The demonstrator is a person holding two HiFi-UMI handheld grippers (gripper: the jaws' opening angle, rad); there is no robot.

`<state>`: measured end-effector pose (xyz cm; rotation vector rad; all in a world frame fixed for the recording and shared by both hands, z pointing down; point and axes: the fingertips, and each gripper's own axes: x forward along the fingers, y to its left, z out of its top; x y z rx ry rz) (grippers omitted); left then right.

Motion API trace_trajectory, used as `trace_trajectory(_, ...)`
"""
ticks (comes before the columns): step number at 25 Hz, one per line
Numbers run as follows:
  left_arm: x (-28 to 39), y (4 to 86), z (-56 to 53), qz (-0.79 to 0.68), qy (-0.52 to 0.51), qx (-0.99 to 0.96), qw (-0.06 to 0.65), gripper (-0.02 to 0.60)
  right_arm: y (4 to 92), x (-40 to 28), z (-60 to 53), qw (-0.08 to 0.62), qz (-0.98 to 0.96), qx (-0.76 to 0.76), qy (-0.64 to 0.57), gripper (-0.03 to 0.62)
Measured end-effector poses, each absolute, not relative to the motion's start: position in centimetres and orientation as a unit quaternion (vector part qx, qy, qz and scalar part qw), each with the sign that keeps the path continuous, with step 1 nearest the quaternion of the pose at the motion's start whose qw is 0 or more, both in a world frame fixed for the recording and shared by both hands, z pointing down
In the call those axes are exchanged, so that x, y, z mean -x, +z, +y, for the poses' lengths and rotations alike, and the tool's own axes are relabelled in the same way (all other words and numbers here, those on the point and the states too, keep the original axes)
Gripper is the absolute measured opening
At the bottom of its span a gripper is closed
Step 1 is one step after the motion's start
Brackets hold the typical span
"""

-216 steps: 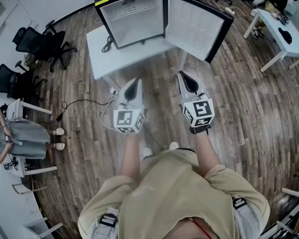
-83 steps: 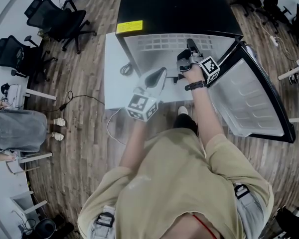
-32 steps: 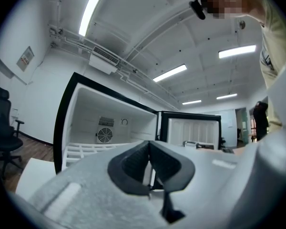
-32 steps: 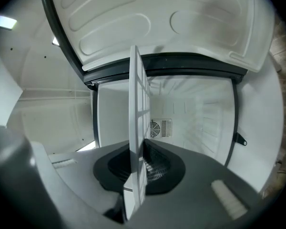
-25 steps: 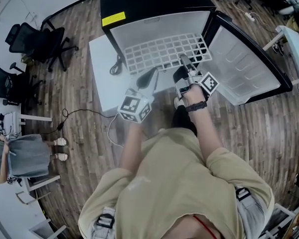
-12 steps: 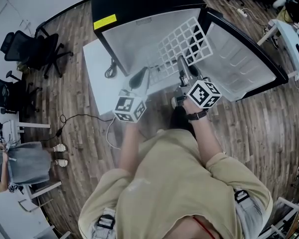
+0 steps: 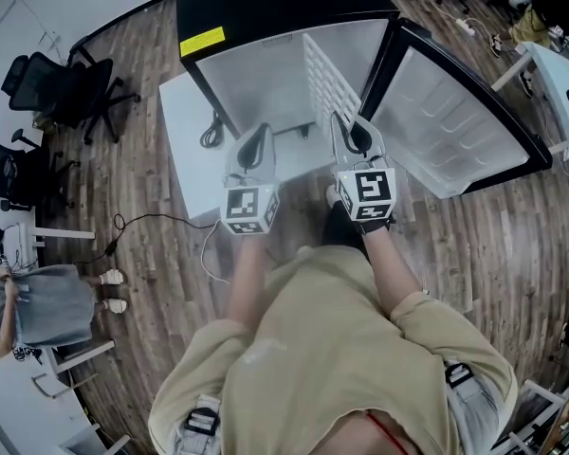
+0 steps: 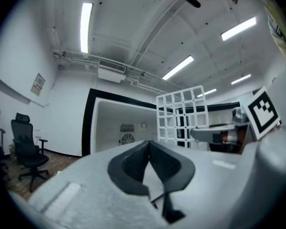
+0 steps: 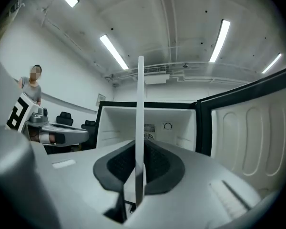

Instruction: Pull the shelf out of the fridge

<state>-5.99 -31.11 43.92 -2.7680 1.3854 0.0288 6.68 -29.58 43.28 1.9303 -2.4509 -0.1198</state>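
Observation:
The white wire shelf [image 7: 325, 87] is out of the black fridge [image 7: 266, 8] and stands on edge in front of its bare white inside. My right gripper [image 7: 339, 119] is shut on the shelf's near edge. In the right gripper view the shelf [image 9: 140, 109] shows edge-on as a thin white bar clamped between the dark pads [image 9: 119, 168]. My left gripper [image 7: 260, 129] hangs just left of it, shut and empty; from the left gripper view [image 8: 149, 146] the shelf grid [image 8: 181, 113] rises to the right.
The fridge door [image 7: 455, 121] swings wide open to the right. The fridge sits on a low white table [image 7: 185, 131] with a cable coil. Office chairs [image 7: 66, 93] and a seated person [image 7: 19, 301] are at the left, a white desk [image 7: 559, 74] at the right.
The shelf lay flat, partly out of the fridge; it then tilted up and now stands on edge, clear of the fridge. My right gripper drew back with it.

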Motion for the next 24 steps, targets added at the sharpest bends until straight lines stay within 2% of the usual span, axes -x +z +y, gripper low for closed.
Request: trace_trajectory(24, 4.0, 45.7, -32.1, 0.418, 0.008, 0.908, -0.013, 0.000, 43.2, -7.6, -30.8, -0.004, -0.780, -0.626, -0.024, 0.029)
